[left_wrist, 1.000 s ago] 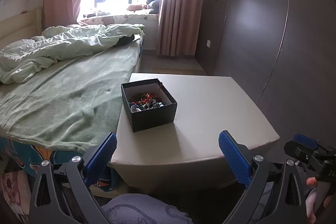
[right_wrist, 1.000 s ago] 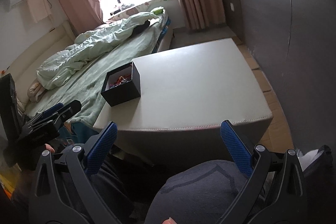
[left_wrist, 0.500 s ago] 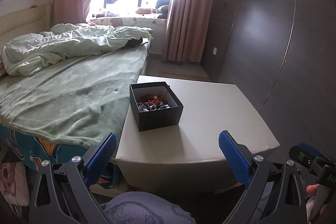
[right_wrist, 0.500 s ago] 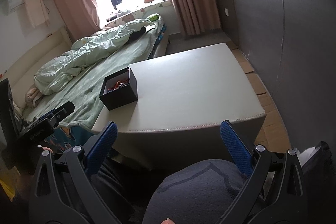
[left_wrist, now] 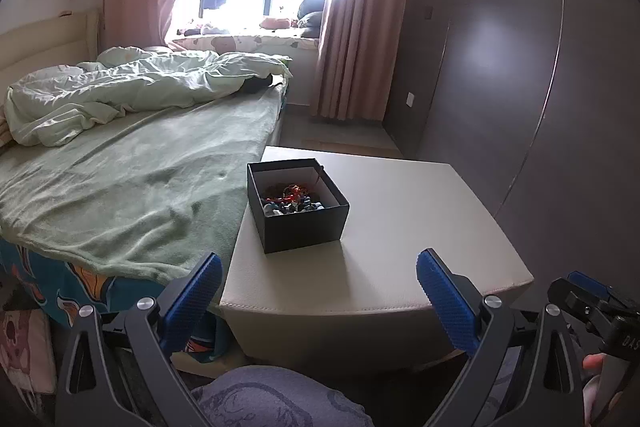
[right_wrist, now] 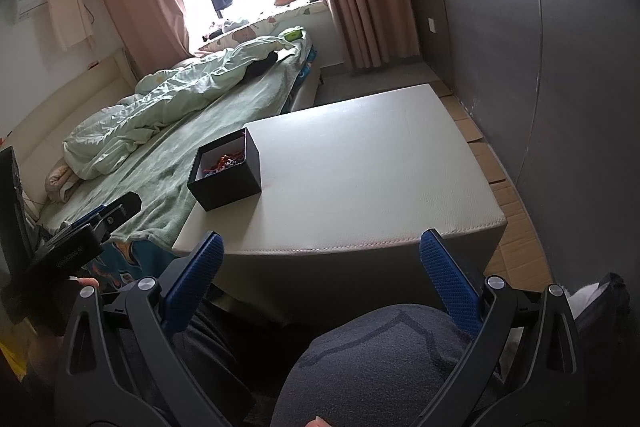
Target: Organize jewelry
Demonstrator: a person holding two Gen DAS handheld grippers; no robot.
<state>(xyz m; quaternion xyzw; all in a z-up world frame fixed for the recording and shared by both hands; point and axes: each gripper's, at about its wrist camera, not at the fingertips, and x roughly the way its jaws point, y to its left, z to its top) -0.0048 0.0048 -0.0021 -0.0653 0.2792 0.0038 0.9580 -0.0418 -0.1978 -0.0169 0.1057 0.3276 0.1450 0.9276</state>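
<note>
A black open box [left_wrist: 298, 205] stands near the left edge of a white low table [left_wrist: 400, 219]. It holds a tangle of red and blue jewelry [left_wrist: 294, 197]. In the right wrist view the box [right_wrist: 226, 177] sits at the table's [right_wrist: 360, 167] left side with the jewelry [right_wrist: 224, 161] inside. My left gripper [left_wrist: 318, 285] is open and empty, held back from the table's near edge. My right gripper [right_wrist: 320, 267] is open and empty, also short of the table's near edge, above my knee.
A bed with a green blanket [left_wrist: 132, 167] runs along the table's left side. A dark wardrobe wall [left_wrist: 540, 87] stands to the right. My knees [right_wrist: 380, 359] lie below the grippers. The other gripper shows at the edge of each view.
Both views have tilted upward and shifted slightly; the box and table sit a bit further right in the left wrist view. Both grippers stay open and empty.
</note>
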